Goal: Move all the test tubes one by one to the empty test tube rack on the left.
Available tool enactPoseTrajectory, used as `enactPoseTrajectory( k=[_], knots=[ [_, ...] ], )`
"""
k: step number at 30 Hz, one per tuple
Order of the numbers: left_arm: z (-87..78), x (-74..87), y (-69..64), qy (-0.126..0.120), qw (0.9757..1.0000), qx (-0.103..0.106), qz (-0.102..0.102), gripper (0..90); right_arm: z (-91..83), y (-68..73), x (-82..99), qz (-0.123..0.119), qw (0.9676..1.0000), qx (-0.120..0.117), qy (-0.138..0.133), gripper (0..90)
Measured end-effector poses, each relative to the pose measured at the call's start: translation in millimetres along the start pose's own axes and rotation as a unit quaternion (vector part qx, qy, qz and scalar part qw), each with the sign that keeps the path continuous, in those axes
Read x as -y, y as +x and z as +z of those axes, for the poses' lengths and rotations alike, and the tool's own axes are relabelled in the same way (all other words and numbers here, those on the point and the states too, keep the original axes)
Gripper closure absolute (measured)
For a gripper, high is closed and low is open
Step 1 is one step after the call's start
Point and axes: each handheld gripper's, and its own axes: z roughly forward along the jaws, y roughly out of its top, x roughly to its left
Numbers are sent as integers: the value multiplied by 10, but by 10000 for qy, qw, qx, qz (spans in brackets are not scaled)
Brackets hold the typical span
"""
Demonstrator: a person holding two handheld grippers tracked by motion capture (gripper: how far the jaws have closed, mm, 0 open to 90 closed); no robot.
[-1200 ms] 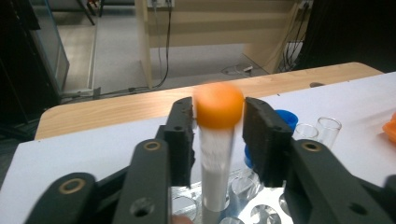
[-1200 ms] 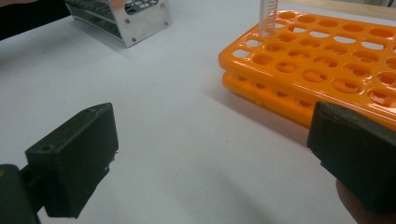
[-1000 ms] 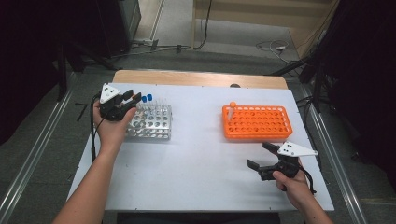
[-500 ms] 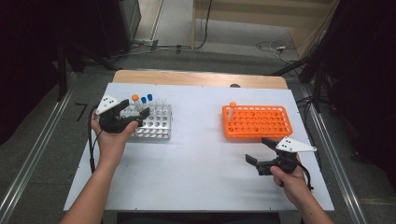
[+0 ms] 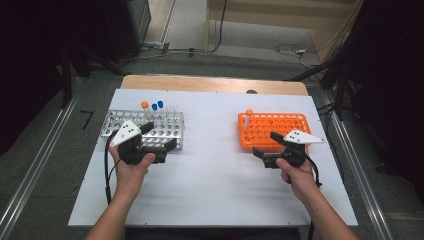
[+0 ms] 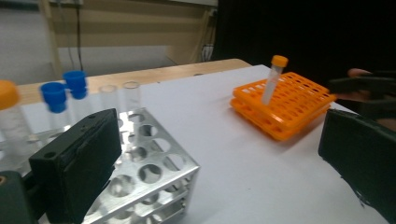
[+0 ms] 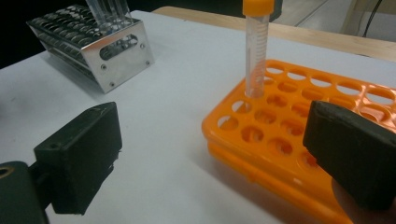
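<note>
metal rack (image 5: 150, 131) beside left gripper (image 5: 162, 141), fingers apart

A white-topped table (image 5: 210, 200) with a pale wooden far edge (image 5: 215, 84) stands on a grey floor (image 5: 45, 165), flanked by metal rails (image 5: 35, 170). Beyond it, cables (image 5: 165, 49) trail across the floor toward light wooden furniture (image 5: 270, 15), while dark curtains (image 5: 390, 75) close in both sides.

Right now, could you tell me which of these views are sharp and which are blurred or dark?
High view: soft but evenly lit, dark at the sides. Left gripper view: blurred, notably the blue-capped tubes and metal rack. Right gripper view: orange rack is sharper, near jaws soft.
</note>
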Motion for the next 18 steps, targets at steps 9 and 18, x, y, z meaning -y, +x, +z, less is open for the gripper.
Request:
enactPoseTrajectory(
  k=[9, 18],
  knots=[
    [92, 66, -185, 108, 9995, 295, 56, 0, 473, -41, -129, 255, 9982, 526, 137, 311],
    [185, 124, -273, 274, 9987, 399, 136, 0, 830, -97, -215, 376, 9913, 1199, 379, 514]
  ],
)
